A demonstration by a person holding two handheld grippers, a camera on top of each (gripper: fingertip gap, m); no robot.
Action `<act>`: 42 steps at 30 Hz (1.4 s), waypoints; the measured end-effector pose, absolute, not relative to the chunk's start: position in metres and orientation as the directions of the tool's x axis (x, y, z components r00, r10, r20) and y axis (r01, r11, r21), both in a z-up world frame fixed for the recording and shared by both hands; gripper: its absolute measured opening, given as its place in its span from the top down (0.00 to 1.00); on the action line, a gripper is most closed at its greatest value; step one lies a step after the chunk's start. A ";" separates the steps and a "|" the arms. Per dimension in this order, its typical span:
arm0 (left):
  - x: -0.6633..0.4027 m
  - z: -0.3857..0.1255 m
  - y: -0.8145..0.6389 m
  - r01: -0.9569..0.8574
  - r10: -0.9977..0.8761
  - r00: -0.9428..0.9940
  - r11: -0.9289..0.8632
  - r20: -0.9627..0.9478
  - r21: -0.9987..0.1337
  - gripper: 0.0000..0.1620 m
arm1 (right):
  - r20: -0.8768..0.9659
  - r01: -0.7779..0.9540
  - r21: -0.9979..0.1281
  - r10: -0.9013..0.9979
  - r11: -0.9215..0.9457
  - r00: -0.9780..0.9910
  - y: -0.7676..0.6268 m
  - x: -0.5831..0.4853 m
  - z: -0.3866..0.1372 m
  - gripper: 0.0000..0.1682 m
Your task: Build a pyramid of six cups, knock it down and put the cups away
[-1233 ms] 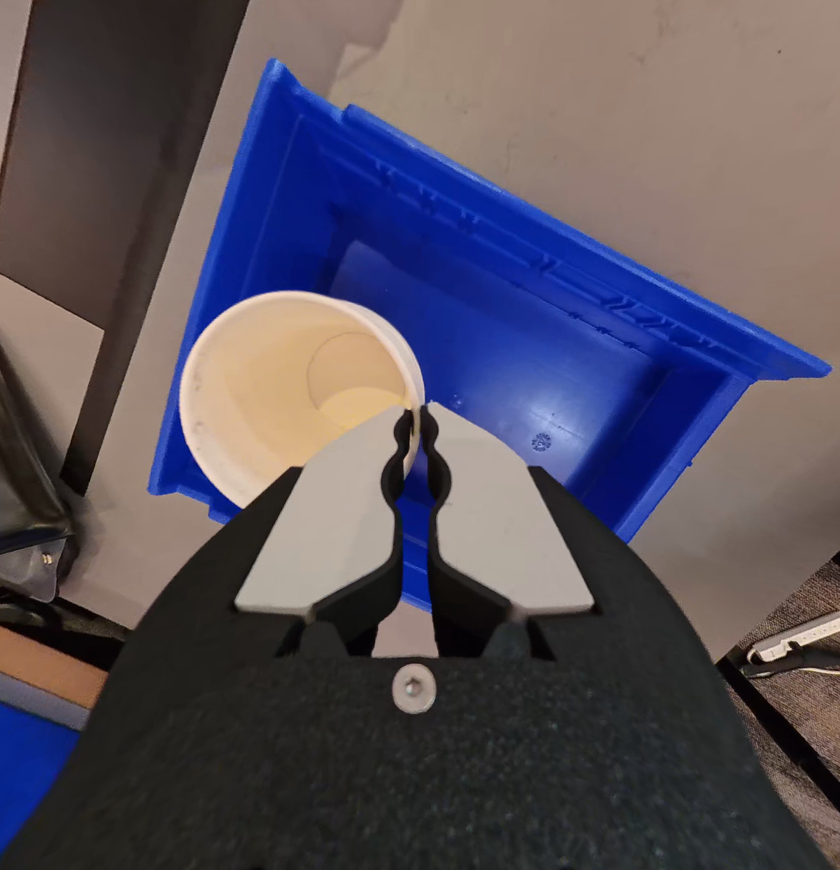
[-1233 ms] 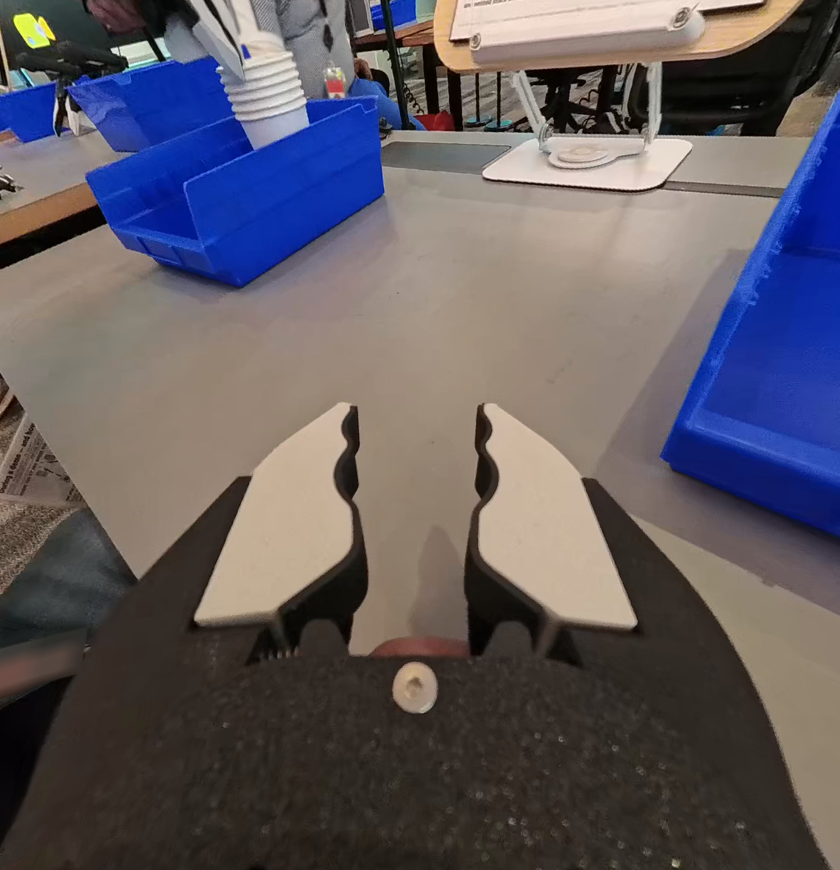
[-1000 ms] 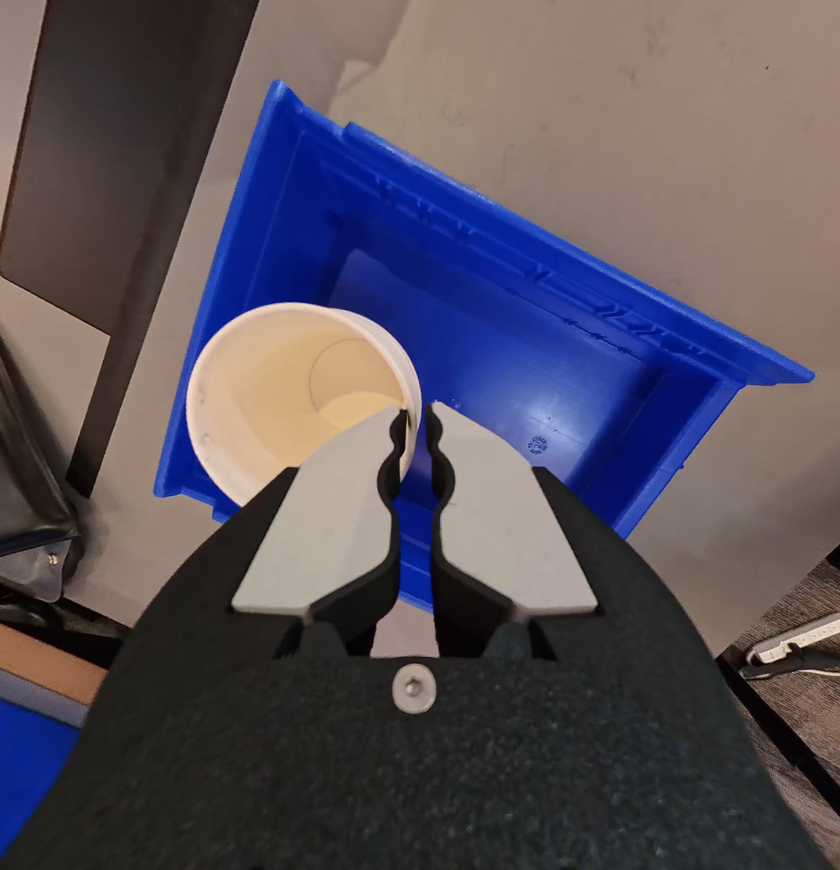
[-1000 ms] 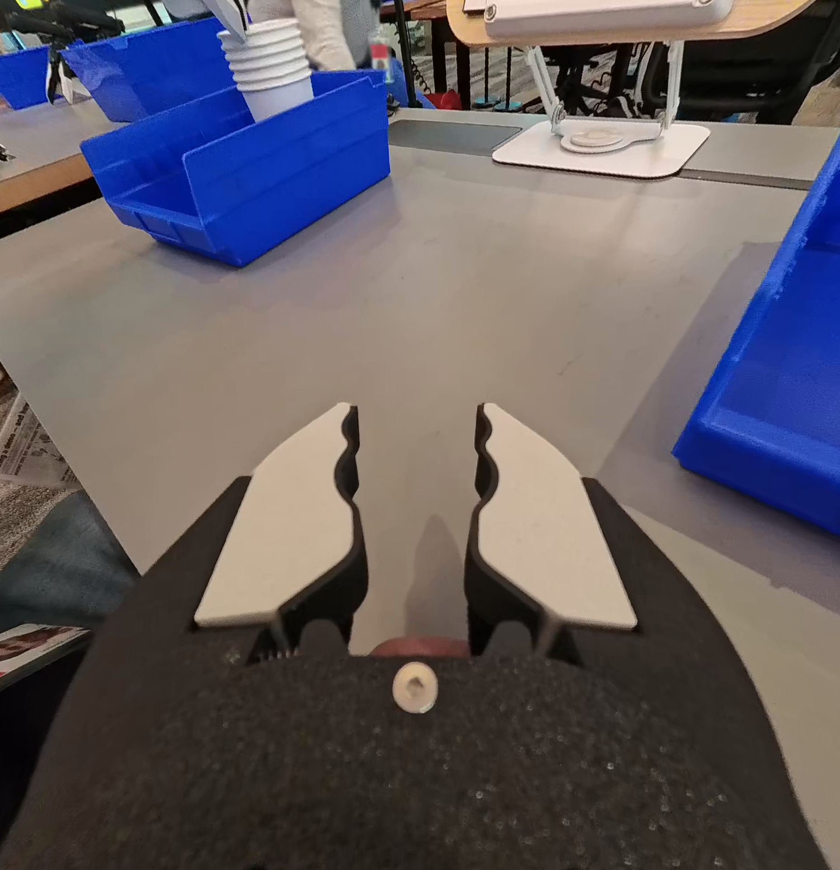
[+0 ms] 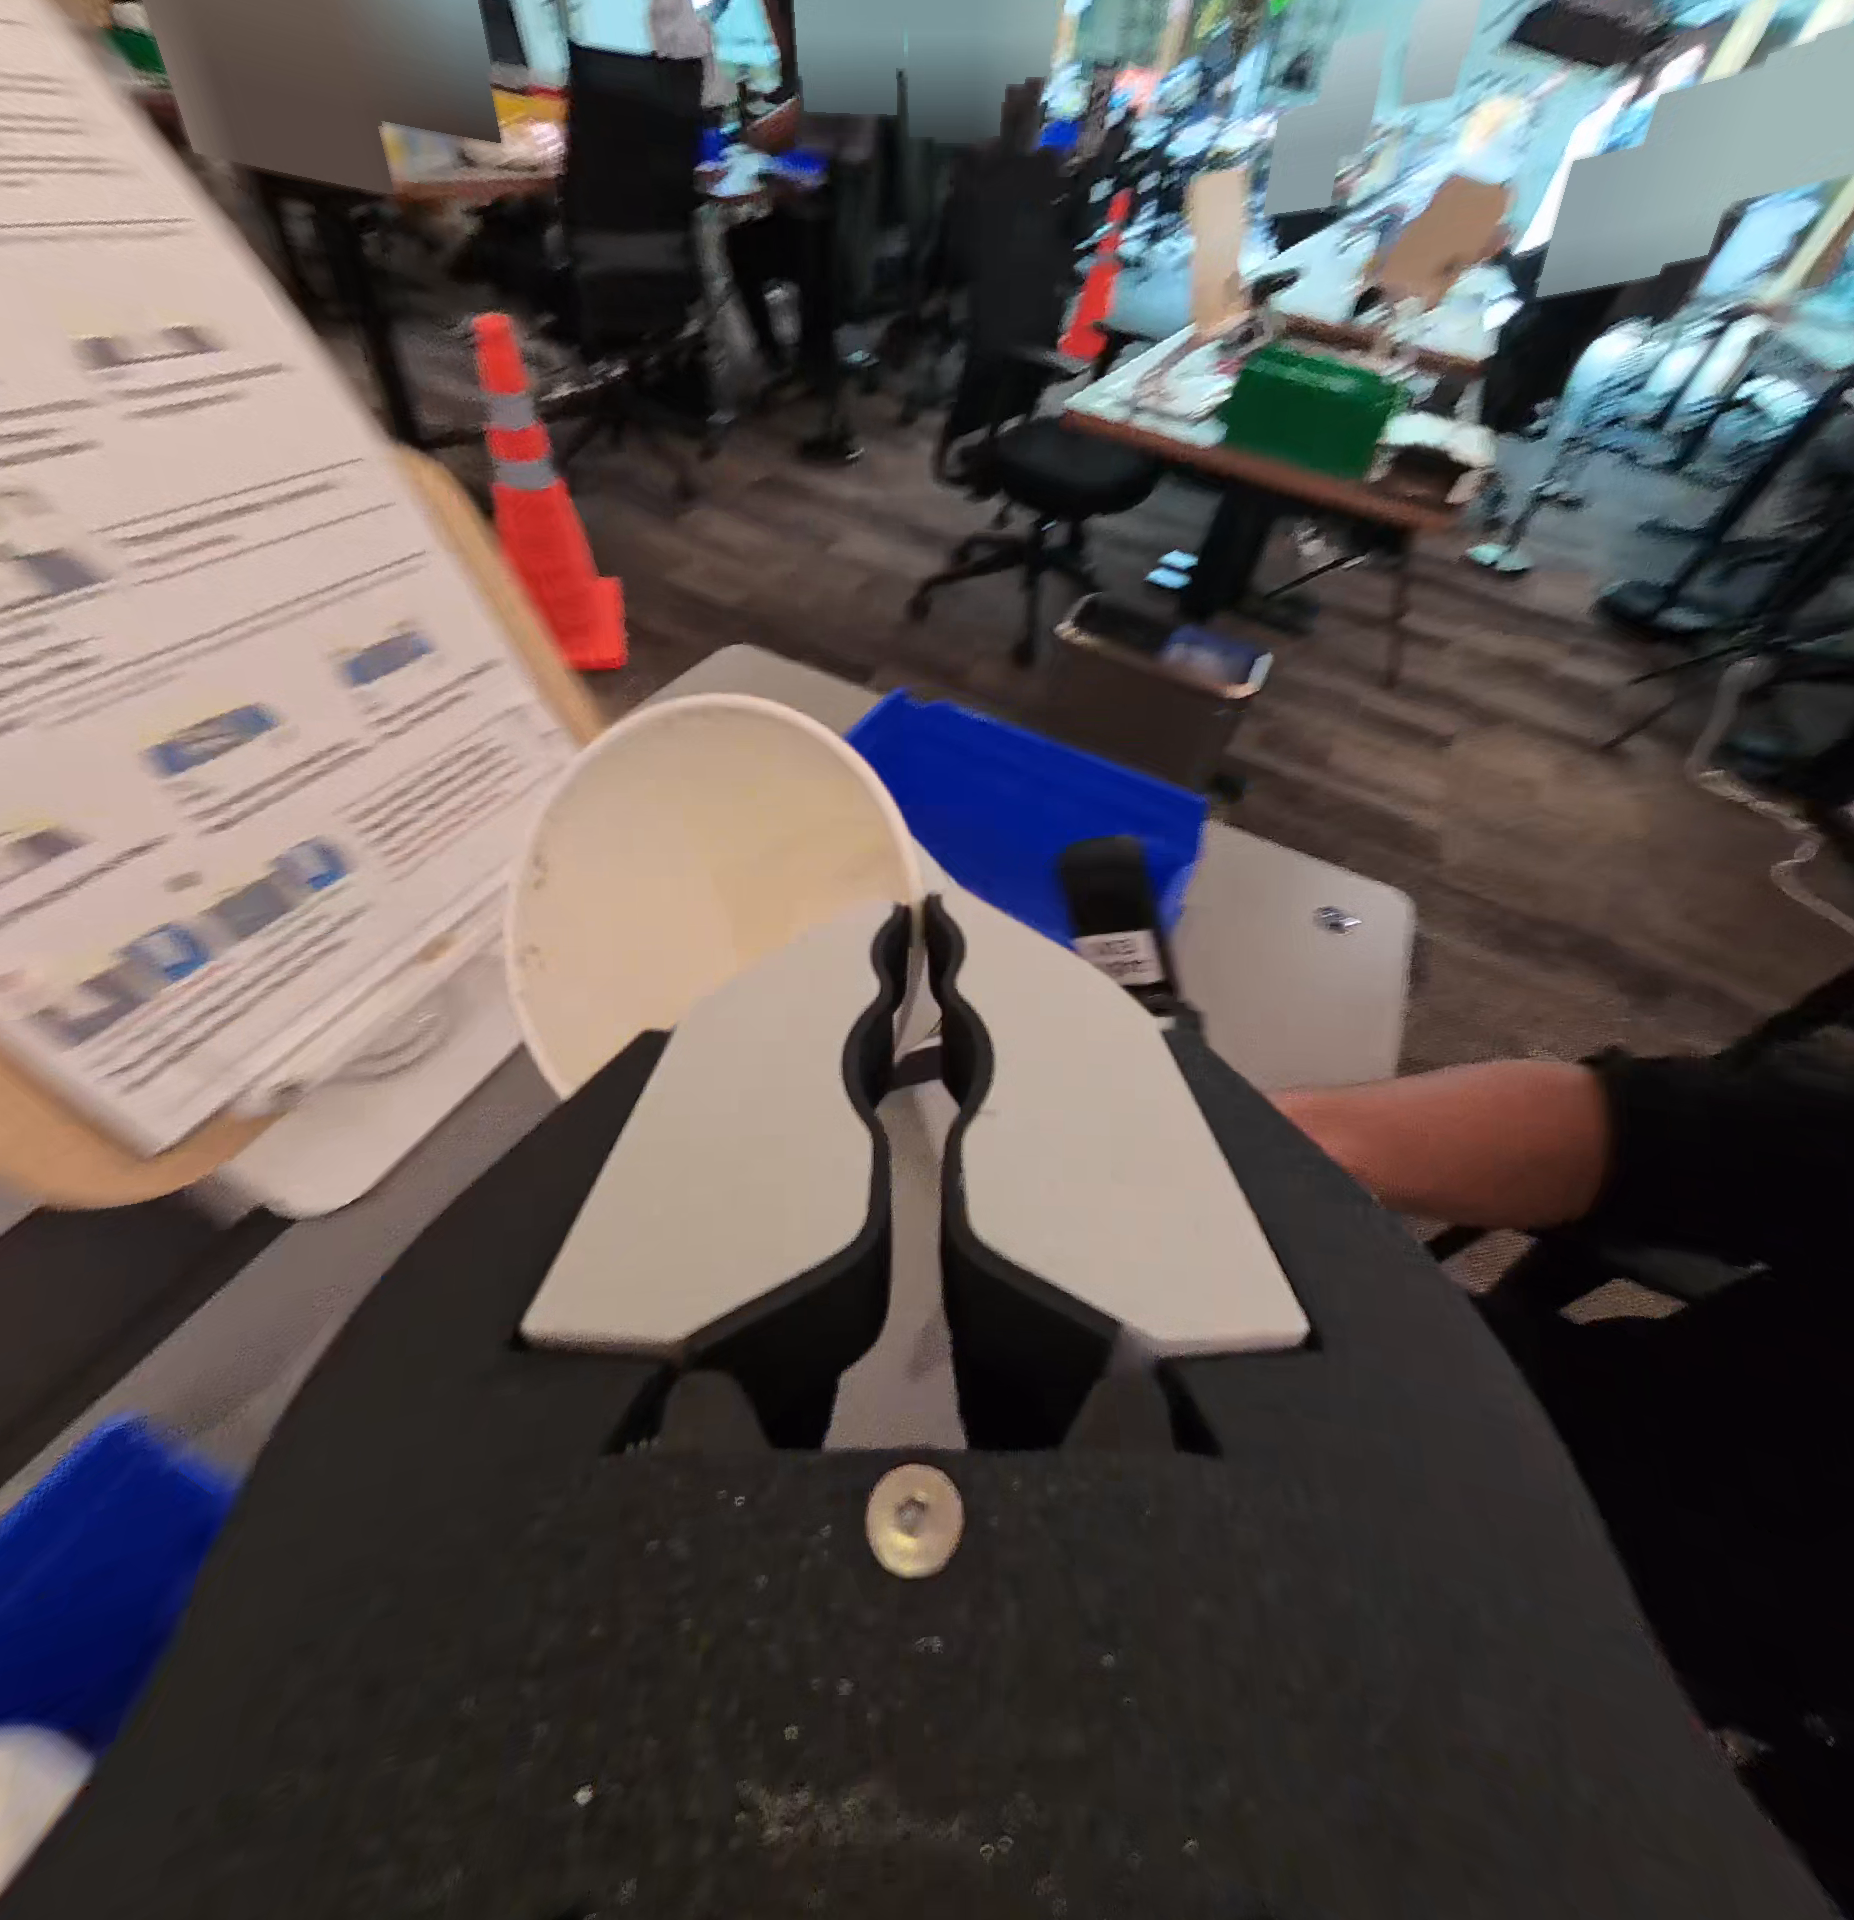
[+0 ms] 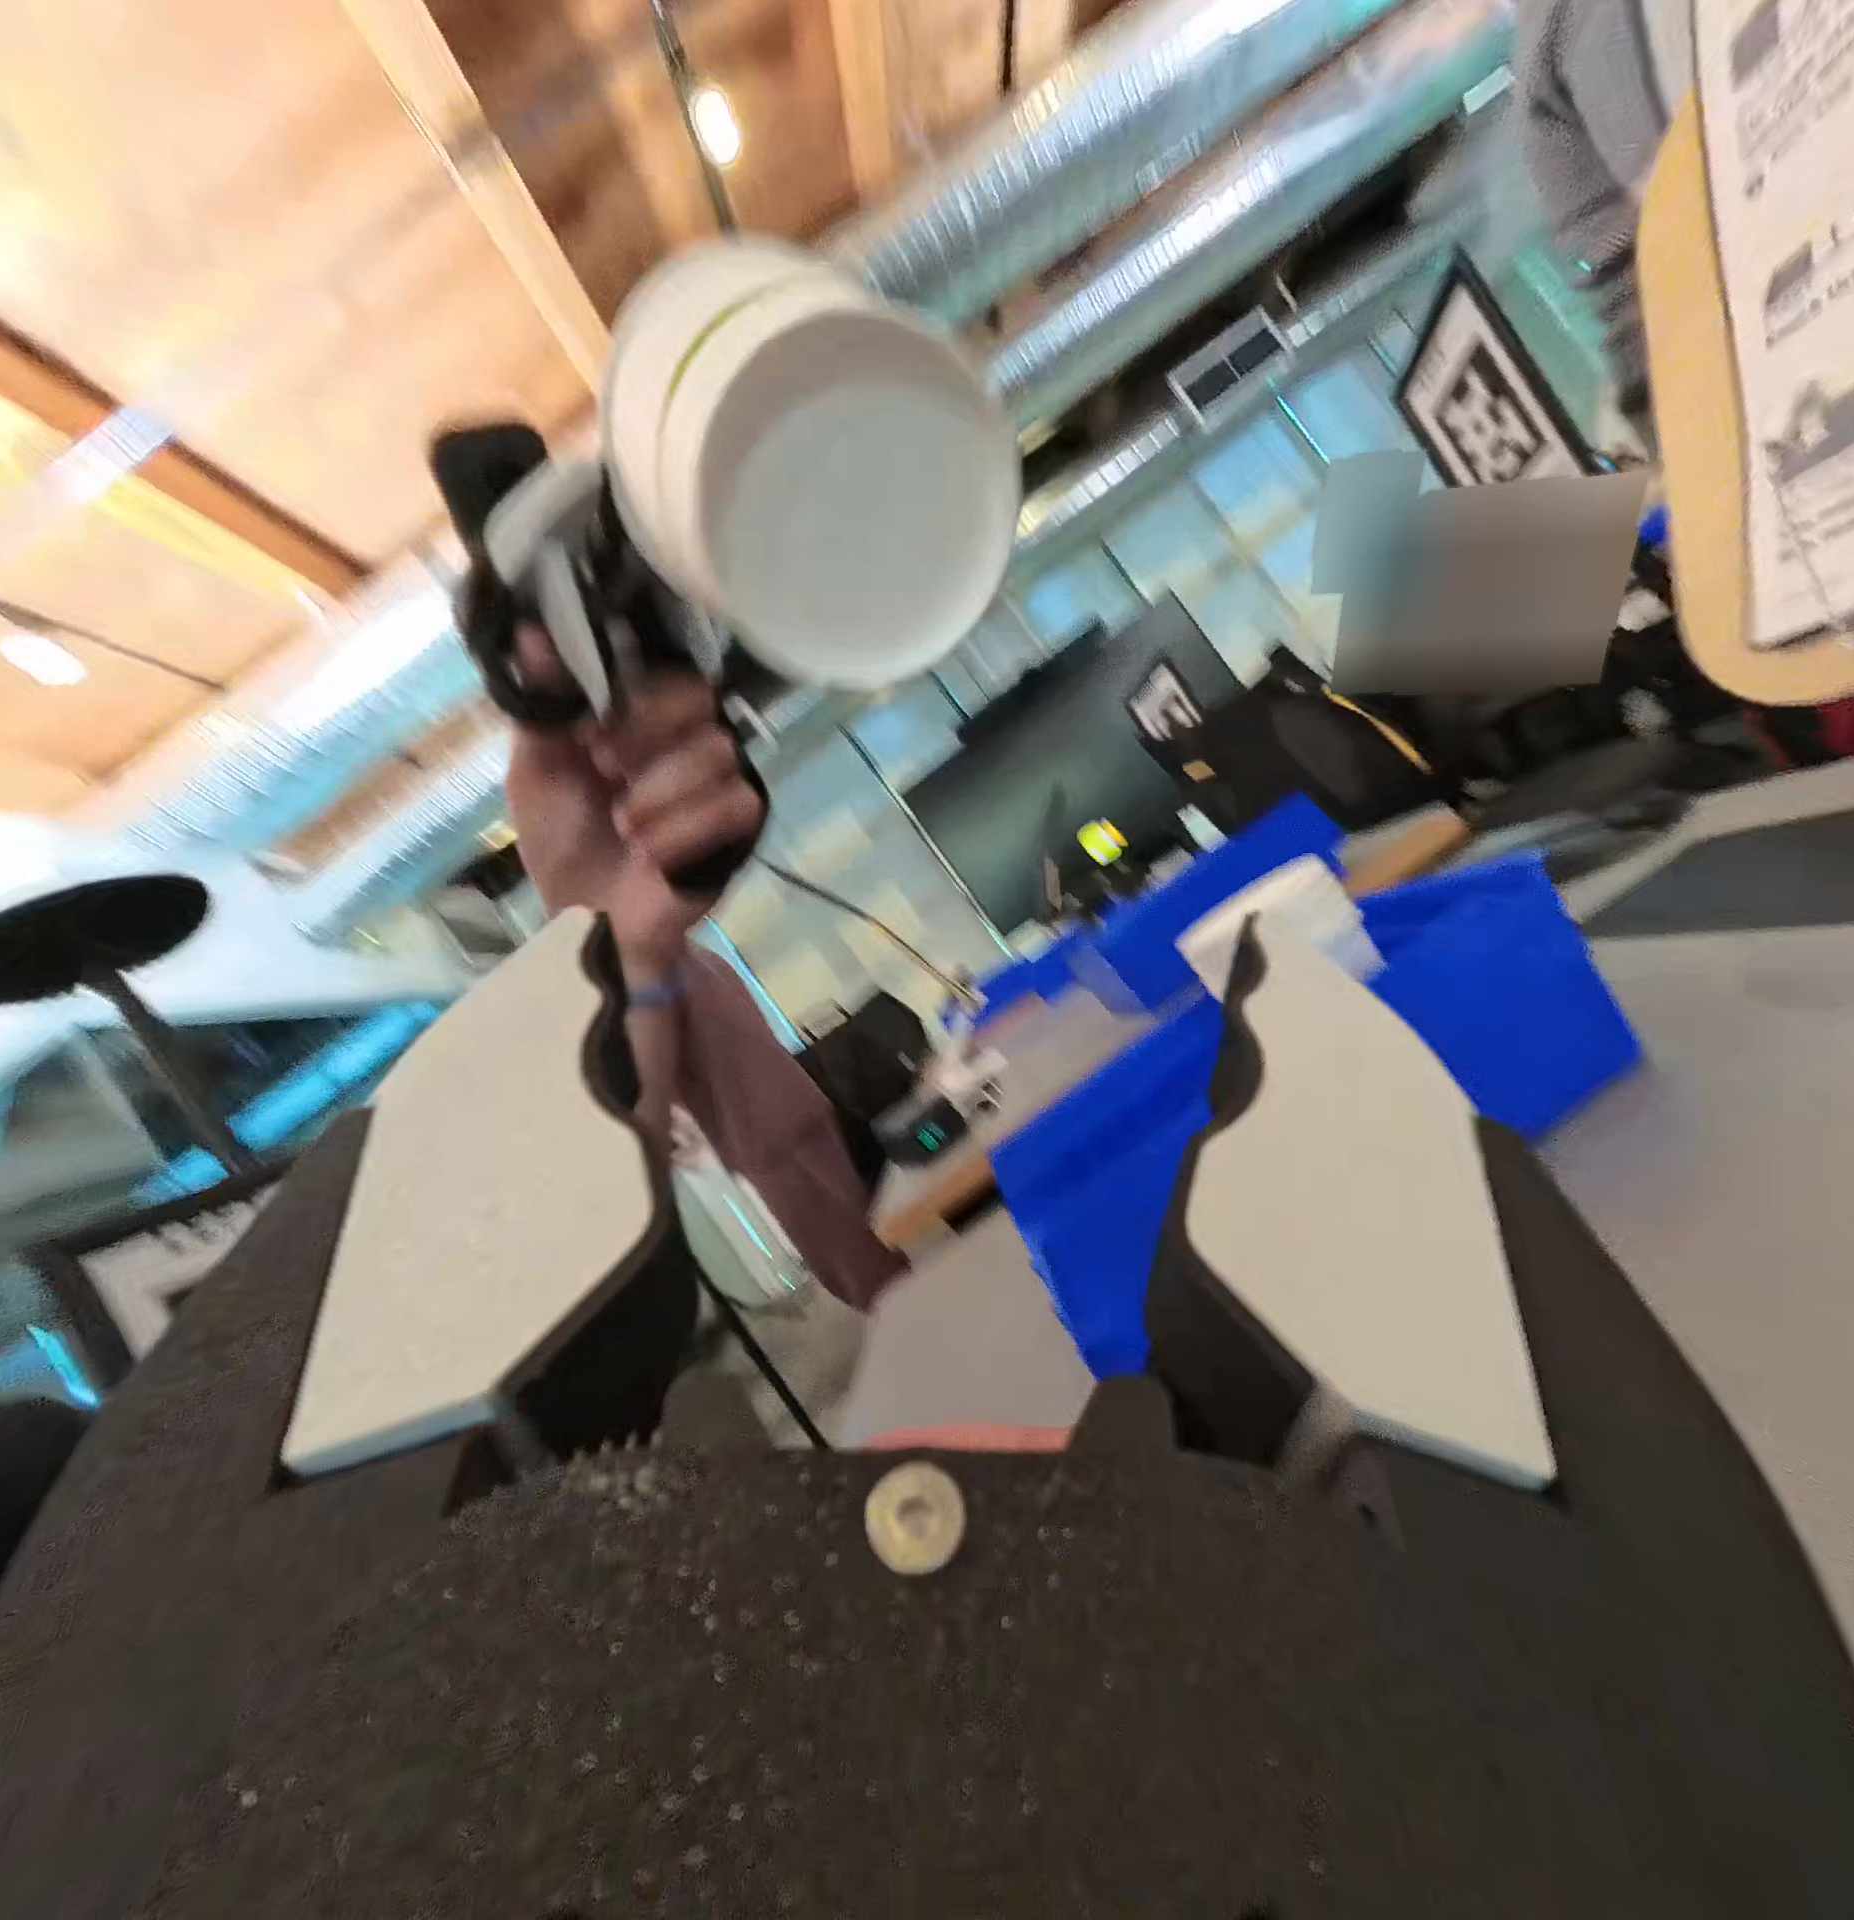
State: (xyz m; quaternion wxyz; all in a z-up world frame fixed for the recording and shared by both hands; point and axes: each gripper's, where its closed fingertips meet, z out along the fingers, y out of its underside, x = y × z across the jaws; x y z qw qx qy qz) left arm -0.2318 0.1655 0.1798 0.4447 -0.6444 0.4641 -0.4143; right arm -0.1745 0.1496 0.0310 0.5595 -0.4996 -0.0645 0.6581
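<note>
The left tongs (image 5: 915, 920) are clamped on the rim of a stack of white cups (image 5: 694, 883), held in the air above the desk (image 5: 1287, 977). The right tongs (image 6: 918, 935) are apart and hold nothing, with a blue bin (image 6: 1474, 997) beyond them.

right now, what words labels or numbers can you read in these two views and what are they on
Printed sheet on the tilted board, left wrist view: too blurred to read.
Small white label on a black object by the blue bin: too small to read.
Printed sheet, right wrist view: motion-blurred, unreadable.
Black-and-white coded sign far back: a pattern, no legible words.
Stack of cups: no writing shows.
</note>
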 end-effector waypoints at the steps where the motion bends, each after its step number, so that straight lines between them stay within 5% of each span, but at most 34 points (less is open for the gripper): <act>1: -0.220 0.178 0.153 -0.204 -0.970 0.204 -0.171 0.129 -0.964 0.99 | -0.583 -0.705 -0.603 0.809 -0.374 0.070 0.146 -0.167 0.040 0.33; 6: -0.178 0.146 0.106 -0.123 -0.974 0.095 -0.215 0.204 -0.969 0.99 | -0.476 -0.692 -0.662 0.875 -0.288 0.091 0.115 -0.146 0.067 0.32; 9: -0.166 0.124 0.096 -0.078 -0.963 0.066 -0.268 0.263 -0.960 0.99 | -0.484 -0.664 -0.706 0.852 -0.246 0.199 0.112 -0.135 0.059 0.48; 12: -0.166 0.102 0.097 -0.135 -0.962 0.105 -0.266 0.253 -0.955 0.97 | -0.521 -0.643 -0.716 0.820 -0.270 0.237 0.118 -0.123 0.049 0.49; 15: -0.180 0.083 0.105 -0.312 -0.971 0.227 -0.142 0.071 -0.939 0.54 | -0.555 -0.615 -0.732 0.780 -0.293 0.290 0.127 -0.117 0.037 0.49; 16: -0.187 0.081 0.108 -0.404 -0.961 0.269 -0.046 -0.070 -0.914 0.47 | -0.558 -0.597 -0.744 0.770 -0.299 0.309 0.129 -0.118 0.034 0.49; 18: -0.197 0.085 0.114 -0.587 -0.875 0.292 0.154 -0.385 -0.795 0.43 | -0.555 -0.563 -0.767 0.757 -0.306 0.344 0.131 -0.121 0.030 0.49; 21: -0.193 0.078 0.113 -0.836 -0.739 0.084 0.314 -0.669 -0.451 0.39 | -0.533 -0.512 -0.806 0.741 -0.297 0.409 0.134 -0.126 0.027 0.49; 25: -0.176 0.052 0.122 -0.922 -0.623 -0.246 0.388 -0.743 -0.019 0.34 | -0.527 -0.474 -0.825 0.721 -0.307 0.450 0.134 -0.131 0.027 0.49; 29: -0.150 0.029 0.136 -0.911 -0.614 -0.352 0.397 -0.706 0.110 0.33 | -0.513 -0.445 -0.839 0.724 -0.311 0.461 0.130 -0.136 0.028 0.49; 33: -0.138 0.010 0.144 -0.913 -0.648 -0.364 0.390 -0.670 0.119 0.47 | -0.510 -0.442 -0.845 0.699 -0.299 0.501 0.131 -0.126 0.027 0.49; 37: -0.142 0.001 0.159 -0.948 -0.712 -0.208 0.316 -0.671 -0.042 0.48 | -0.495 -0.422 -0.862 0.652 -0.282 0.574 0.133 -0.103 0.020 0.52; 42: -0.154 -0.004 0.228 -0.749 -0.745 0.460 -0.033 -0.483 -0.662 0.48 | -0.356 -0.312 -0.933 0.603 -0.182 0.714 0.110 -0.085 0.003 0.45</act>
